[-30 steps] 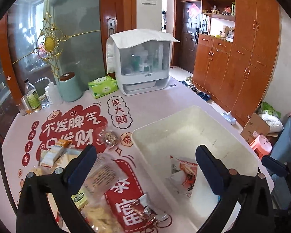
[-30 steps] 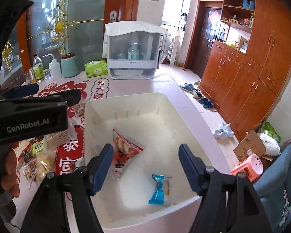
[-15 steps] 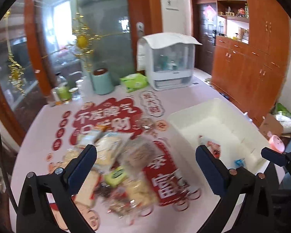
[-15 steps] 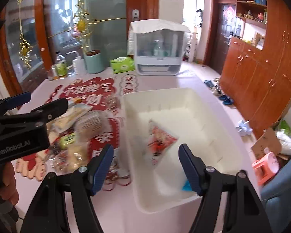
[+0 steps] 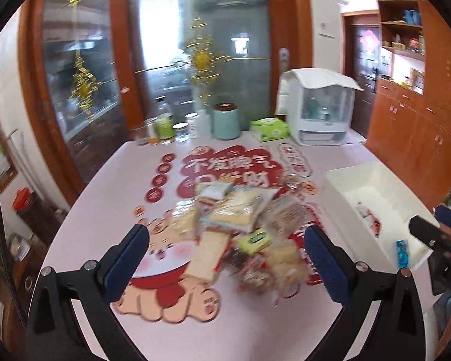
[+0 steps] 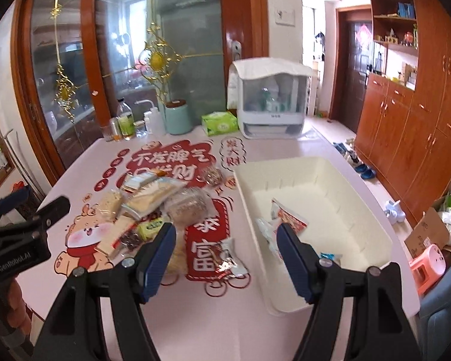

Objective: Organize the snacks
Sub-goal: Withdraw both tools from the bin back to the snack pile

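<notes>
My left gripper (image 5: 225,246) hangs above the near edge of the table (image 5: 111,186) with its jaws spread wide and nothing between them; my right gripper (image 6: 227,245) is likewise spread and empty, held over the gap between the snacks and the bin. Just beyond my right fingertips lies a brown foil packet (image 6: 227,258) on the red character decal (image 6: 206,240), close beside the white bin (image 6: 372,255) but outside it.

The snack pile (image 5: 240,225) sits in the middle of the table, just ahead of my left jaws: a long pale wafer pack (image 5: 207,255), a small green packet (image 5: 254,240), clear bags of biscuits and a round bag of brown pieces (image 6: 189,207), all overlapping. The left view is motion-blurred, so finer labels I cannot read.

To the right of the pile, the bin stands along the table's right edge. Inside it lie a red-and-white packet (image 6: 288,218) near the left wall and a blue packet (image 6: 330,256) at the near end.

At the far edge of the table stand a mint canister (image 6: 177,117), a green tissue pack (image 6: 219,123), several bottles (image 6: 125,121) and a white covered rack (image 6: 270,96).
</notes>
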Action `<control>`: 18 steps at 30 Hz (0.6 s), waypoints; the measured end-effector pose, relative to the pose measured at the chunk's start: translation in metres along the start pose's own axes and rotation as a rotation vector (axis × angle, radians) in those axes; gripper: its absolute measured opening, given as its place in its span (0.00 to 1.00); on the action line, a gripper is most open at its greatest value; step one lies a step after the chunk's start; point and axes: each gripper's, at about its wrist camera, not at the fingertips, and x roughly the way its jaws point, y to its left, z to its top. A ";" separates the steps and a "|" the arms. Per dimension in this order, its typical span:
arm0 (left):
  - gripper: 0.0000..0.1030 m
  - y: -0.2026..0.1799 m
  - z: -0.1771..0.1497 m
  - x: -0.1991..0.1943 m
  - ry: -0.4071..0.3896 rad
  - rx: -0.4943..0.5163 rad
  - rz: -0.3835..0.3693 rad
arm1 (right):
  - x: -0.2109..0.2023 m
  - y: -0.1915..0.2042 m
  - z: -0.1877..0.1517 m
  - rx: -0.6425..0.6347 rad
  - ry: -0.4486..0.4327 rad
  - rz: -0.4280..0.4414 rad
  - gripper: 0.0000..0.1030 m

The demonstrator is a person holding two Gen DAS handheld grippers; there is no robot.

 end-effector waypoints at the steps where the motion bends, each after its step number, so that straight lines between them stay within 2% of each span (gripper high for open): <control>1: 0.99 0.011 -0.004 -0.001 0.002 -0.016 0.017 | -0.001 0.005 0.000 -0.011 0.002 0.011 0.68; 6: 0.99 0.050 -0.022 -0.001 0.015 -0.063 0.103 | 0.007 0.031 0.000 -0.070 0.058 0.101 0.71; 9: 0.99 0.074 -0.030 0.007 0.027 -0.081 0.157 | 0.012 0.046 -0.003 -0.103 0.064 0.123 0.73; 14: 0.99 0.113 -0.041 0.042 0.092 -0.111 0.214 | 0.040 0.075 -0.008 -0.209 0.070 0.080 0.73; 18: 0.99 0.134 -0.054 0.076 0.180 -0.112 0.210 | 0.087 0.088 -0.015 -0.256 0.149 0.081 0.73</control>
